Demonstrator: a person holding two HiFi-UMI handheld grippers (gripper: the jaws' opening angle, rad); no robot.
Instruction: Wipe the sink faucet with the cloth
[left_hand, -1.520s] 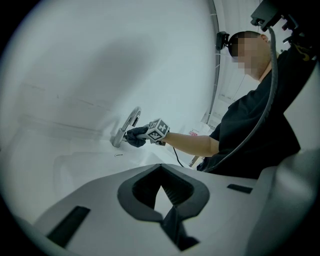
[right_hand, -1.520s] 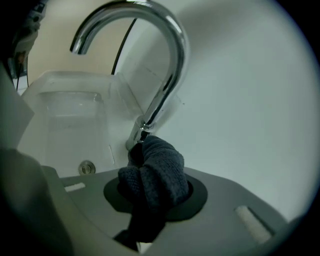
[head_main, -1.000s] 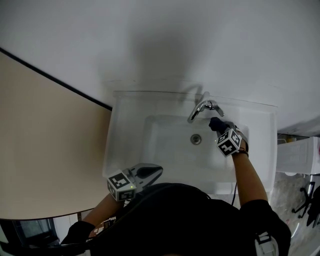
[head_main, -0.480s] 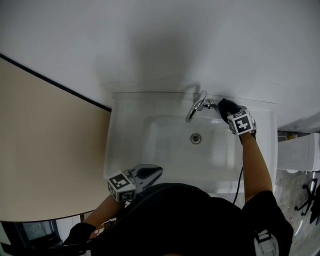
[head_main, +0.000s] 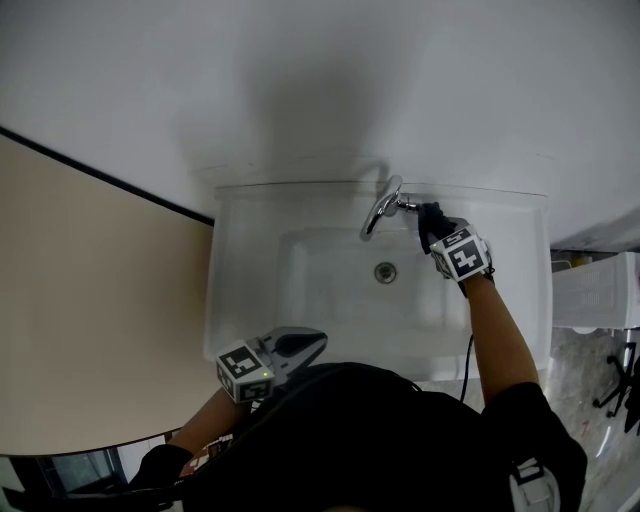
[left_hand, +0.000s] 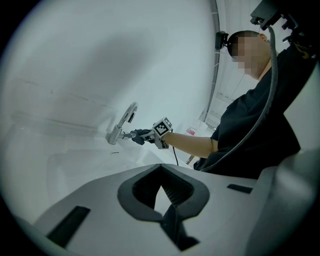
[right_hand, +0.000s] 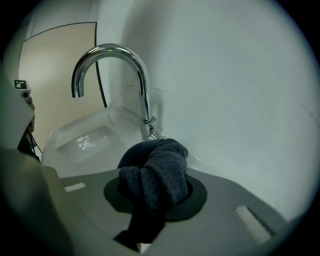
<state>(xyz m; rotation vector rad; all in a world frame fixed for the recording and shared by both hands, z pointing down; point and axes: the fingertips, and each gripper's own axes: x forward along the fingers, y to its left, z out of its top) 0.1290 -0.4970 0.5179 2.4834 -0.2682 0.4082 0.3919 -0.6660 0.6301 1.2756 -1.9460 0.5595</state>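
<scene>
The right gripper (head_main: 432, 224) is positioned at the back rim of the sink (head_main: 228, 300), just to the right of the faucet (head_main: 378, 211). Its jaws are clamped on the cloth (head_main: 428, 216), a dark, ribbed textile. In the right gripper view, the cloth (right_hand: 156, 172) is bunched into a thick wad. The wad fills the gap between the jaws and bulges forward beyond them, with a short tail hanging below. The front of the wad is at the foot of the faucet (right_hand: 131, 62), level with the base fitting. The curved spout rises above the wad and arcs left over the basin. In the left gripper view, the cloth (left_hand: 141, 135) meets the short lever projecting from the faucet (left_hand: 124, 124) base. Whether it is pressed against the lever cannot be determined.

The left gripper (head_main: 312, 343) is held low at the near edge of the sink, well apart from the faucet. Its jaws are brought together at the tips, and nothing is between them.
</scene>
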